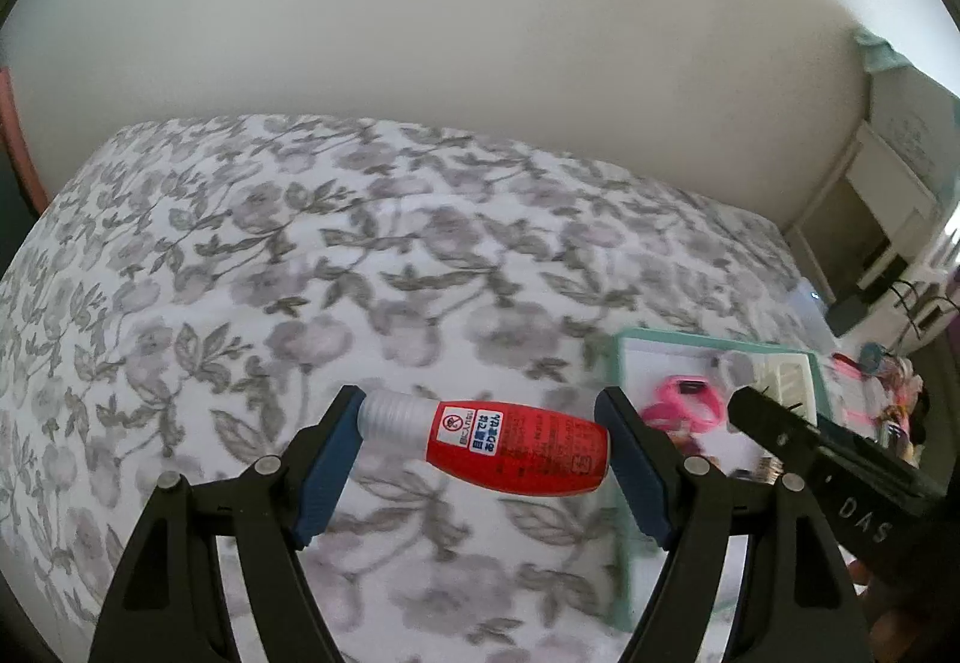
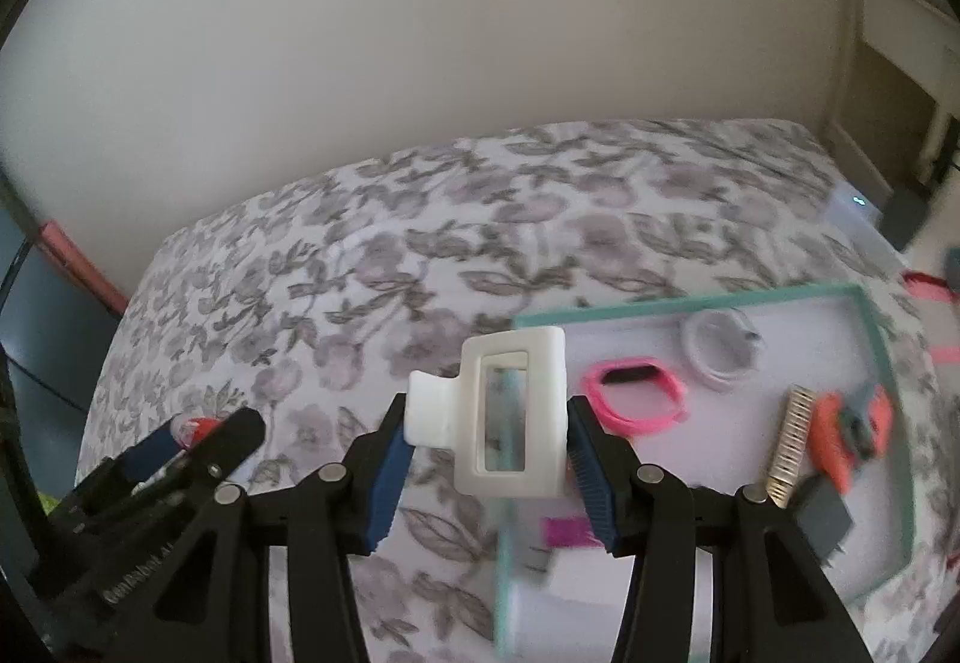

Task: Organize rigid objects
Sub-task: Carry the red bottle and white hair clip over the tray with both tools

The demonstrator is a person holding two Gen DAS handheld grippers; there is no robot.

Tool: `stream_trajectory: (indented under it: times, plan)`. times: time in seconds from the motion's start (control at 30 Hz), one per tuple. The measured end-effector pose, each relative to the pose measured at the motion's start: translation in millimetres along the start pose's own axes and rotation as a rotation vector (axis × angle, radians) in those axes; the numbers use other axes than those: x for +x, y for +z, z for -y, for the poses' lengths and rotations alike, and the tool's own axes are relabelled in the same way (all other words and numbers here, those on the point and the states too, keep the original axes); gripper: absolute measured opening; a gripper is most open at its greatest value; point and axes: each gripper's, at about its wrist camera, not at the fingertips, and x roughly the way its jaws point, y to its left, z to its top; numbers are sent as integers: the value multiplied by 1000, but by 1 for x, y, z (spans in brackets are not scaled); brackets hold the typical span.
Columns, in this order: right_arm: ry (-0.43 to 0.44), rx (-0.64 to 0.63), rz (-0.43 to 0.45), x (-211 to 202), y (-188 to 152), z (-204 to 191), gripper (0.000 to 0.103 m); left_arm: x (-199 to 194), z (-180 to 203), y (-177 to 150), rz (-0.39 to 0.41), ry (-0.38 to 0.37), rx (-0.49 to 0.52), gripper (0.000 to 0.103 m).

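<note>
My left gripper (image 1: 483,444) is shut on a red bottle (image 1: 516,447) with a clear cap, held sideways above the floral bedspread (image 1: 300,273). My right gripper (image 2: 489,435) is shut on a white hair claw clip (image 2: 510,417), held above the left edge of a teal-rimmed white tray (image 2: 870,315). The tray holds a pink wristband (image 2: 636,399), a coiled white cable (image 2: 720,351), a gold comb clip (image 2: 792,441) and an orange tool (image 2: 846,435). The tray (image 1: 624,363) lies right of the left gripper. The left gripper (image 2: 180,441) shows at the right wrist view's lower left.
A white wall (image 1: 420,33) runs behind the bed. White furniture (image 1: 888,195) stands at the far right. Small colourful items (image 1: 888,381) lie beyond the tray's right side. A magenta item (image 2: 567,531) sits in the tray's near part.
</note>
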Motion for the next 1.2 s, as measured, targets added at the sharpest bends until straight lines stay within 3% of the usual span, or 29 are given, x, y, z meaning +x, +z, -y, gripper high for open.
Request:
stream_trajectory:
  times: [0.3, 0.57, 0.93, 1.2]
  plan:
    - [-68, 77, 29, -32, -8, 61, 53, -4, 70, -9, -29, -41, 92, 79]
    - [-123, 177, 24, -42, -15, 110, 53, 9, 109, -25, -102, -101, 73, 79]
    - [-155, 195, -2, -35, -19, 129, 54, 29, 135, -48, -165, -97, 145, 79]
    - [-172, 168, -72, -13, -25, 126, 54, 45, 149, -63, -218, -85, 196, 79]
